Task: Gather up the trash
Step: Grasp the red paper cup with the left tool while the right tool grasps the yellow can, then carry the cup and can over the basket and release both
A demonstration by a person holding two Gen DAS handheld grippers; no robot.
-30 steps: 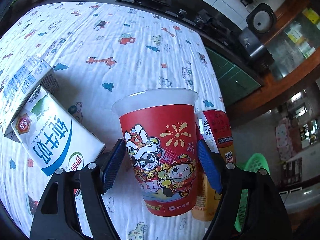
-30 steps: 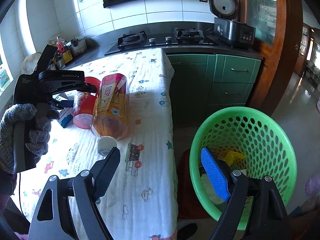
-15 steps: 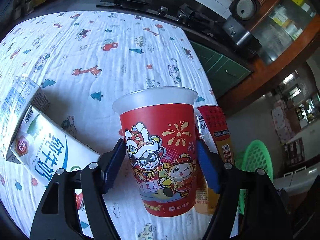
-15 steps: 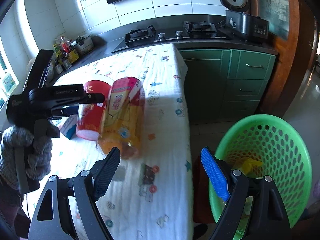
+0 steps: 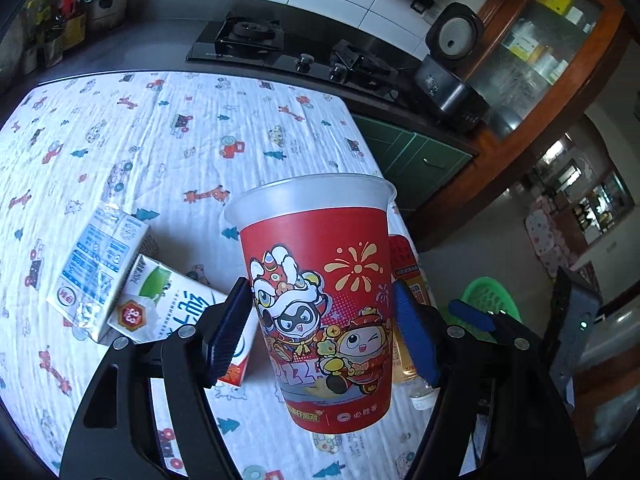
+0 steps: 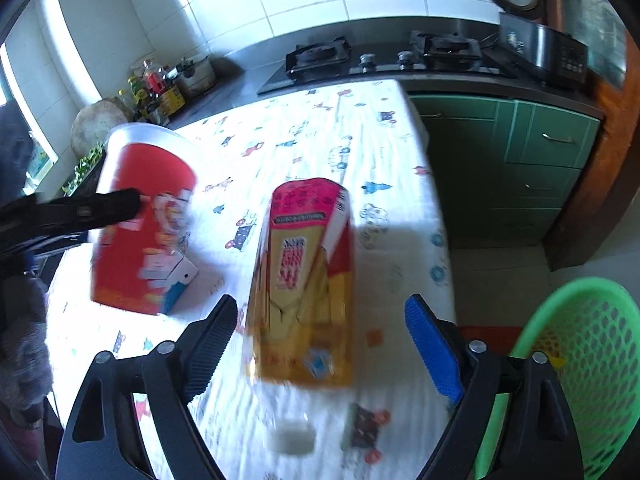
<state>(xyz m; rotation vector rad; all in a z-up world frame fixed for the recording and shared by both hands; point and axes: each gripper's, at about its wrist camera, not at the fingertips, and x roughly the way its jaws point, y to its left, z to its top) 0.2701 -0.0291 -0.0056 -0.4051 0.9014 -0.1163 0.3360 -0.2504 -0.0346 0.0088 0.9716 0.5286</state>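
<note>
My left gripper (image 5: 320, 328) is shut on a red cartoon-print plastic cup (image 5: 320, 280) and holds it upright above the table. The cup (image 6: 140, 220) also shows at the left of the right wrist view, clamped in the left gripper's black arm. A plastic bottle with a red and yellow label (image 6: 304, 276) lies on the tablecloth, cap toward me. My right gripper (image 6: 320, 348) is open, its fingers either side of the bottle's lower half without touching. In the left wrist view the bottle (image 5: 408, 280) peeks out behind the cup.
Two milk cartons (image 5: 132, 280) lie on the patterned tablecloth (image 5: 160, 140) left of the cup. A green mesh basket (image 6: 580, 360) stands on the floor right of the table edge. Stove, rice cooker and green cabinets stand behind.
My left gripper has lifted the red cup off the table. My right gripper has moved left from the basket to straddle the lying bottle.
</note>
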